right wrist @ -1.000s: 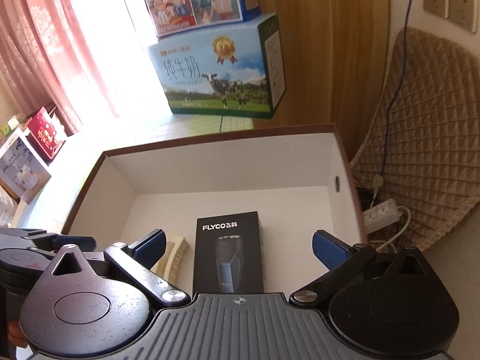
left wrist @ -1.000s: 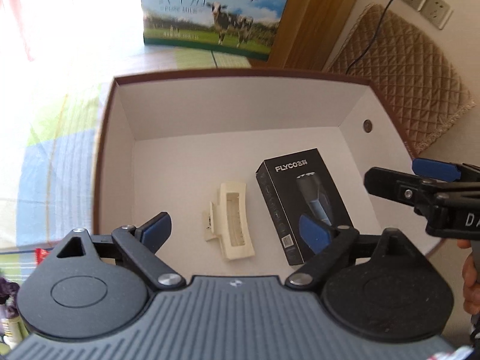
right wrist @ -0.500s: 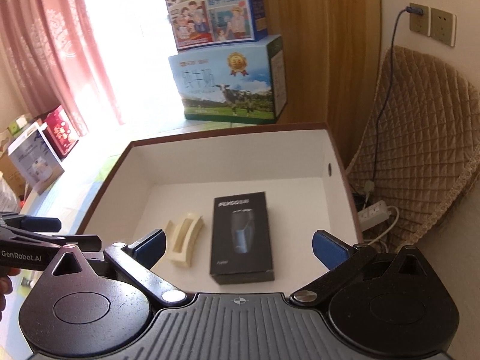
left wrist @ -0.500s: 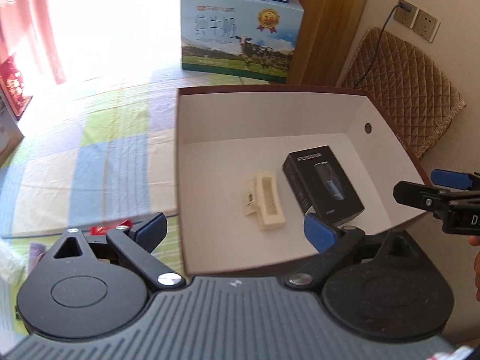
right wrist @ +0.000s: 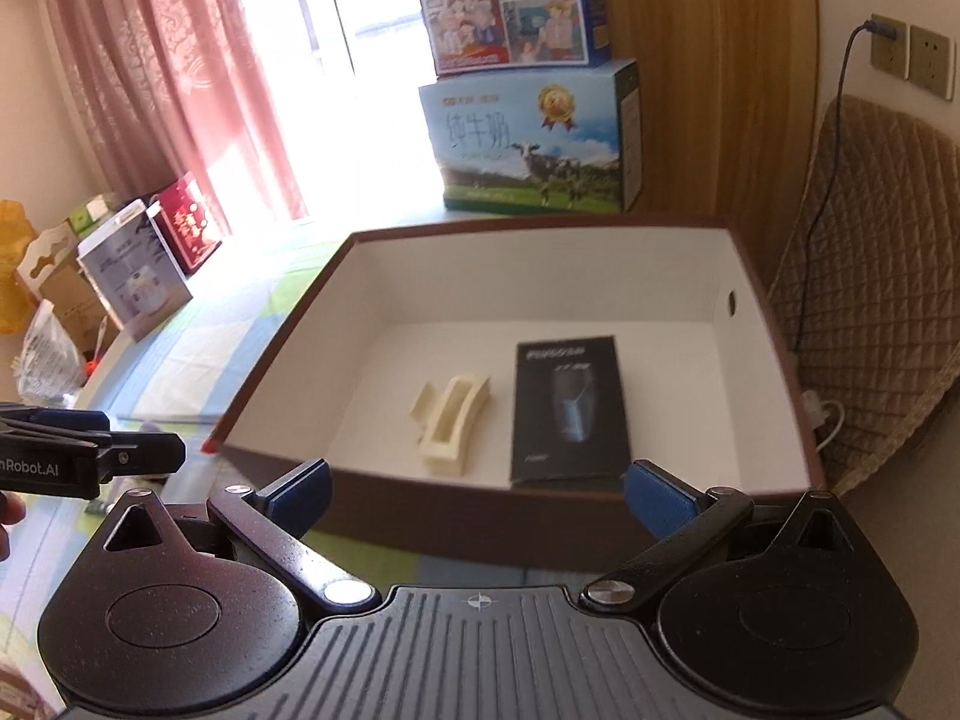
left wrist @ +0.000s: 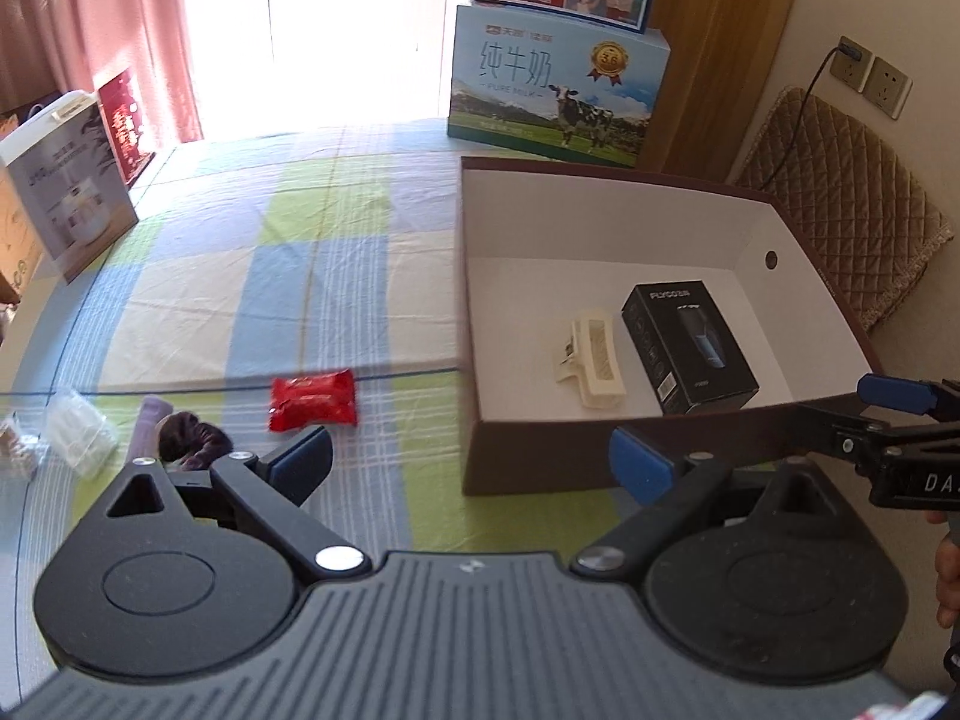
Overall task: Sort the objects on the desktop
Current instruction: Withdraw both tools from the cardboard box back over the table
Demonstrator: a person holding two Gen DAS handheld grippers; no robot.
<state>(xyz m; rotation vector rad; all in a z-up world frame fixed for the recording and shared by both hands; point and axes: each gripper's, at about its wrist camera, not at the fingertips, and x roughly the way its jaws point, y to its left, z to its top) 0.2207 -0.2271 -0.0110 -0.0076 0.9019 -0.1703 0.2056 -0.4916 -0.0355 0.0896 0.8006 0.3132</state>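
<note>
Left wrist: two spread, empty claws (left wrist: 471,462) (right wrist: 477,489), one box (left wrist: 600,456) with two items, one red packet (left wrist: 312,403).

**Left gripper spread above the checked surface**

At the bottom of the frame the left gripper (left wrist: 471,465) is spread wide with nothing between its blue fingers (left wrist: 303,459). At centre right, the brown box (left wrist: 540,462) holds a cream hair clip (left wrist: 594,360) beside a black shaver carton (left wrist: 690,348). A red packet (left wrist: 312,403) lies at centre left on the surface (left wrist: 252,276). The right gripper (left wrist: 894,420) enters from the right edge.
</note>
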